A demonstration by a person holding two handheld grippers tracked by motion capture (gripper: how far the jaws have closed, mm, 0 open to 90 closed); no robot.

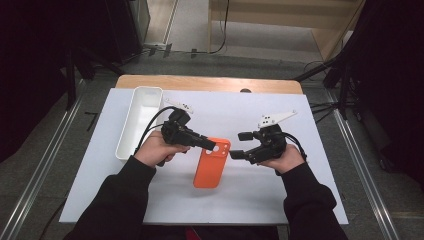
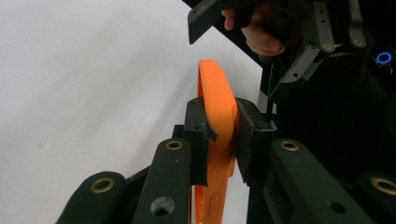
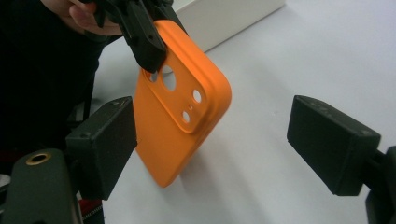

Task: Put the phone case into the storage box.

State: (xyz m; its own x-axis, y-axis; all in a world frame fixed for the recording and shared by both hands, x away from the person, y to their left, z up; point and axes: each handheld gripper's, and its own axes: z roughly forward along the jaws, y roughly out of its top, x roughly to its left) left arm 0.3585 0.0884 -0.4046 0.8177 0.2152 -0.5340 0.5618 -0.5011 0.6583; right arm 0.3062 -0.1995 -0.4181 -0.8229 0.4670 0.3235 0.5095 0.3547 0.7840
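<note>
Here the left tongs pinch the top edge of an orange phone case, clamped beside its camera cutouts. The case is smooth, matte, round-cornered, with a raised camera block and small side button bumps; it hangs tilted just above the white counter. The right tongs stand spread just beside it, holding nothing.

left tool: jaws clamped tight, pointing toward the right tool
right tool: jaws spread wide, gripping nothing
forearms: both in dark sleeves, angled inward
</note>
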